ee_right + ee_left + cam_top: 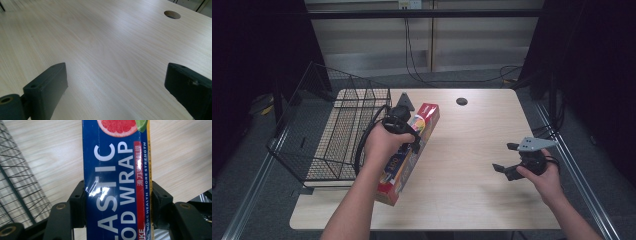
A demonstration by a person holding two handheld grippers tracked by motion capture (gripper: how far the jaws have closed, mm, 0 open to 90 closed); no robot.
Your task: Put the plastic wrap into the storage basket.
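Note:
A long blue box of plastic food wrap with red ends hangs above the wooden table, just right of the wire basket. My left gripper is shut on it near its middle. In the left gripper view the two black pads press on both long sides of the box, whose white lettering and a grapefruit picture face the camera. My right gripper rests low at the table's right side, open, its jaws wide apart over bare wood with nothing between them.
A black wire basket stands on the table's left part, close beside the box, and its mesh shows in the left gripper view. A round cable hole lies at the far middle of the table. Dark curtains flank both sides.

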